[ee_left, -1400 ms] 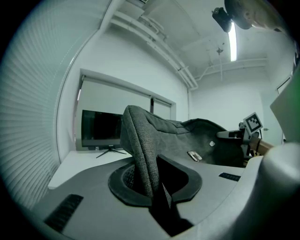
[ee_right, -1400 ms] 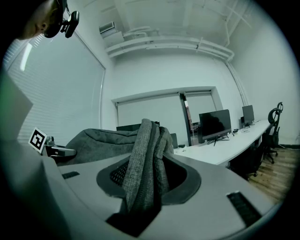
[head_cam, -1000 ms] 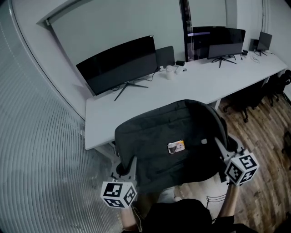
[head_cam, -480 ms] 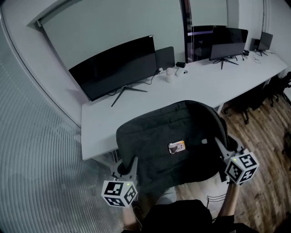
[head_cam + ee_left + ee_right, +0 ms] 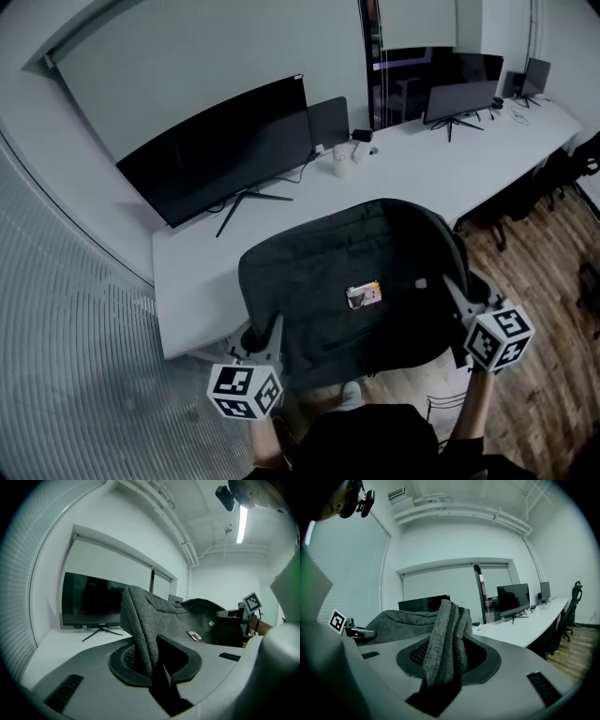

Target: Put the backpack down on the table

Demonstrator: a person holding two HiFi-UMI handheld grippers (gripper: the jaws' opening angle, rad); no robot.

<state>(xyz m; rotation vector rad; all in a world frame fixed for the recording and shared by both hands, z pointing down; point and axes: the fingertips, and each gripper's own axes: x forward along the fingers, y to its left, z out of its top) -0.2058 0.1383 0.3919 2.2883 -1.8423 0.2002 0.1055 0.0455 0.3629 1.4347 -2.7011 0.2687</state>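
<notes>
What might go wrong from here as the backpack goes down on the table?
1. The left gripper and right gripper each pinch only a fold of the backpack; it may slip out.
2. Much of the backpack appears short of the table edge; released early, it could slide to the floor.
3. Pushed far, it could hit the monitor stand.

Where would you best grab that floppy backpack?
By its opposite side edges, coming in from each side. It is soft and wide, so the left gripper and right gripper, each pinching a fabric fold, hold the backpack spread flat rather than sagging.
</notes>
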